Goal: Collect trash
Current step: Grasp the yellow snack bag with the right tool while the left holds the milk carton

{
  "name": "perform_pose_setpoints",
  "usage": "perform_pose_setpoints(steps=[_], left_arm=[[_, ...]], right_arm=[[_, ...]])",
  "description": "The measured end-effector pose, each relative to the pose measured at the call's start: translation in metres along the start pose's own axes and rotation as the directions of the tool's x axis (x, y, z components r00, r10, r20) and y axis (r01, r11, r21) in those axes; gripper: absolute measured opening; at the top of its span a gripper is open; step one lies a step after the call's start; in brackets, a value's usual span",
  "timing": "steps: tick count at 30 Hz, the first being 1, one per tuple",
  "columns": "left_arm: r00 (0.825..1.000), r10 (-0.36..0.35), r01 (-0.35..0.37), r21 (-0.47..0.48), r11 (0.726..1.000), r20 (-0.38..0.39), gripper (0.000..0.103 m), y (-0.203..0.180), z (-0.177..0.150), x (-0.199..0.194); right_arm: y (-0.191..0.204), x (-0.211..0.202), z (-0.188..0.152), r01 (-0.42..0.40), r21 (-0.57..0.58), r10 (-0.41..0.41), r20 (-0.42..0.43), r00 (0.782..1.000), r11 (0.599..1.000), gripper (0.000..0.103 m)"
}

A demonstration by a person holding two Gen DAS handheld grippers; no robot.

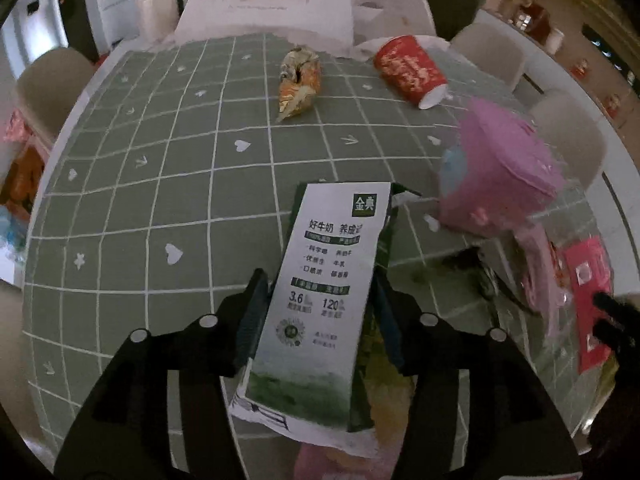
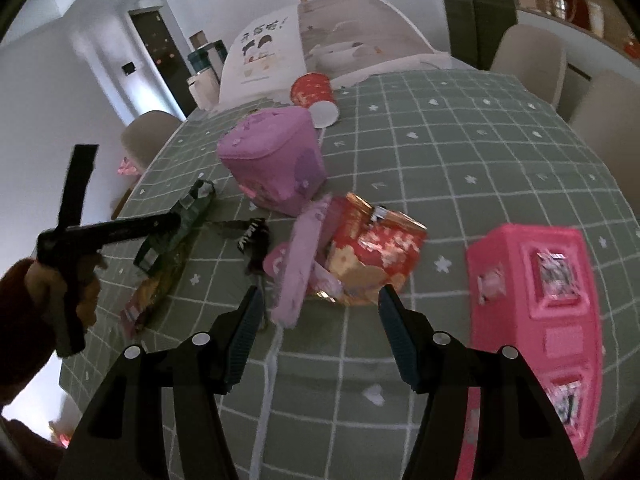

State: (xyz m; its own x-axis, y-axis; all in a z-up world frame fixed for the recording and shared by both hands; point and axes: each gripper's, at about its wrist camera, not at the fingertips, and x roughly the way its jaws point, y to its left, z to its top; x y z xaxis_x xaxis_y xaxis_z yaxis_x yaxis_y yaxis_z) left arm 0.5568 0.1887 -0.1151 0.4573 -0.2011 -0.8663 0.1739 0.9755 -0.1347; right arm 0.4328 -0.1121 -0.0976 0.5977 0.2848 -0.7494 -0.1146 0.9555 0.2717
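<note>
My left gripper (image 1: 318, 292) is shut on a white and green milk carton (image 1: 320, 296), held just above the green checked tablecloth (image 1: 160, 200); it also shows in the right wrist view (image 2: 176, 224). A crumpled orange wrapper (image 1: 298, 82) and a tipped red paper cup (image 1: 412, 70) lie at the far side. My right gripper (image 2: 320, 300) is open, just in front of a red snack bag (image 2: 376, 256) beside a pink mini bin (image 2: 276, 160) whose lilac lid (image 2: 302, 252) hangs open. A flat snack wrapper (image 2: 154, 292) lies under the carton.
A bright pink plastic box (image 2: 536, 308) stands at the right. A small black wrapper (image 2: 250, 236) lies by the bin. A white mesh food cover (image 2: 340, 40) sits at the table's far end. Beige chairs (image 2: 528, 60) ring the table.
</note>
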Motion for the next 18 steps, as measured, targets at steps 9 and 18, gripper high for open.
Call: perform_pose_setpoints(steps=[9, 18], left_arm=[[0.996, -0.068, 0.058, -0.161, 0.985, -0.054, 0.050, 0.020, 0.002, 0.004], [0.991, 0.073, -0.052, -0.189, 0.981, 0.108, 0.050, 0.048, -0.026, -0.084]], right_arm=[[0.006, -0.005, -0.016, -0.017, -0.022, 0.017, -0.037, 0.999, 1.000, 0.057], [0.095, 0.040, -0.010, -0.187, -0.113, 0.174, -0.119, 0.978, 0.976, 0.057]])
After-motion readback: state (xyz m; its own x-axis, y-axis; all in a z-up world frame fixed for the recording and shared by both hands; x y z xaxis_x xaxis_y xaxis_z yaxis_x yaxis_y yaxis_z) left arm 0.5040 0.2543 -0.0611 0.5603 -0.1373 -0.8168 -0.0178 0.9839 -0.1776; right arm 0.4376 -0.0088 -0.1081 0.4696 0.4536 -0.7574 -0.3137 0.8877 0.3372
